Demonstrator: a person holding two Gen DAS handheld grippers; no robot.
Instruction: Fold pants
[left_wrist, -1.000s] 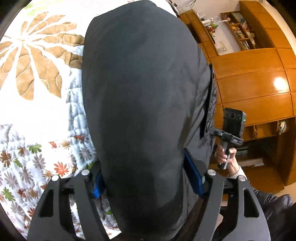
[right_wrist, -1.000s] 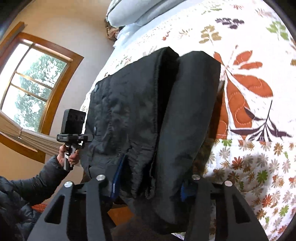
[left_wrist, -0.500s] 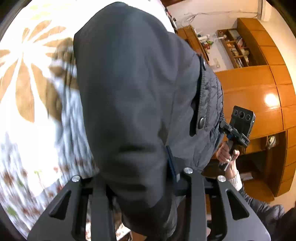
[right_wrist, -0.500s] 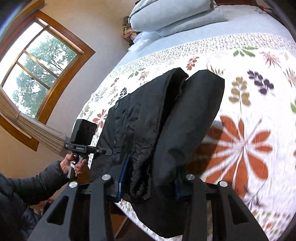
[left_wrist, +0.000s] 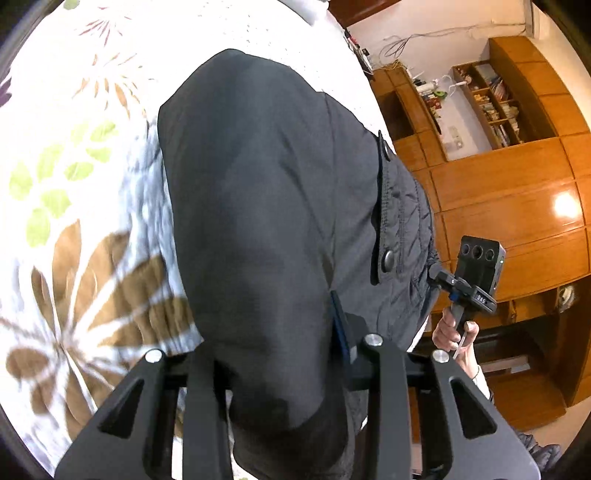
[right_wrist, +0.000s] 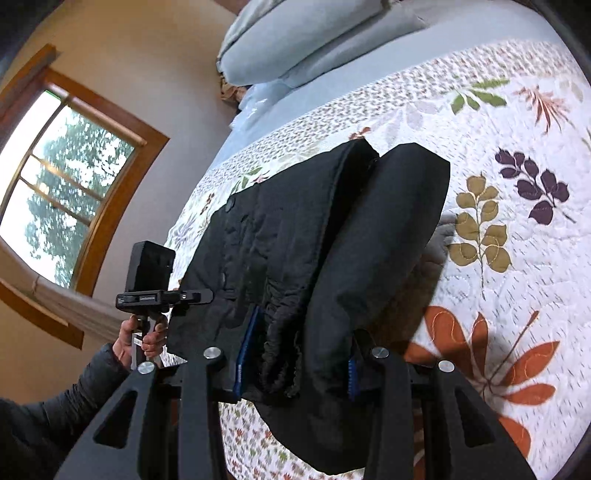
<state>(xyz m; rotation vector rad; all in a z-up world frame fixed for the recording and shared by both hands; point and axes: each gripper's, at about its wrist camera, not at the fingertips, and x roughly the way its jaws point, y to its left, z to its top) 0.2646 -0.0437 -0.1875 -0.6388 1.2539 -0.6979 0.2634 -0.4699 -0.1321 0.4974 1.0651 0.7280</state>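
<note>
Left wrist view, item one: your left gripper (left_wrist: 275, 354) is clamped on one pair of dark padded pants (left_wrist: 266, 206), a thick fold of fabric filling the gap between its two fingers from 6 o'clock up to 12. Two snap buttons show on the flap at 3 o'clock. The pants hang over one floral quilt (left_wrist: 74, 229) covering the bed at 9 o'clock. At 4 o'clock your right hand (left_wrist: 452, 330) grips the other tool's handle. One wooden wall unit (left_wrist: 506, 192) fills 2 to 4 o'clock; its open shelves hold books and small items (too small to count).

Right wrist view, item two: your right gripper (right_wrist: 295, 369) pinches the gathered waistband and a folded layer of the same pants (right_wrist: 332, 258), which are doubled into two thick layers at centre, over the quilt (right_wrist: 517, 258). Folded pale-blue bedding (right_wrist: 314, 40) sits at 12 o'clock, one window (right_wrist: 59, 184) at 9 o'clock, your left hand (right_wrist: 142, 338) at 8 o'clock.
</note>
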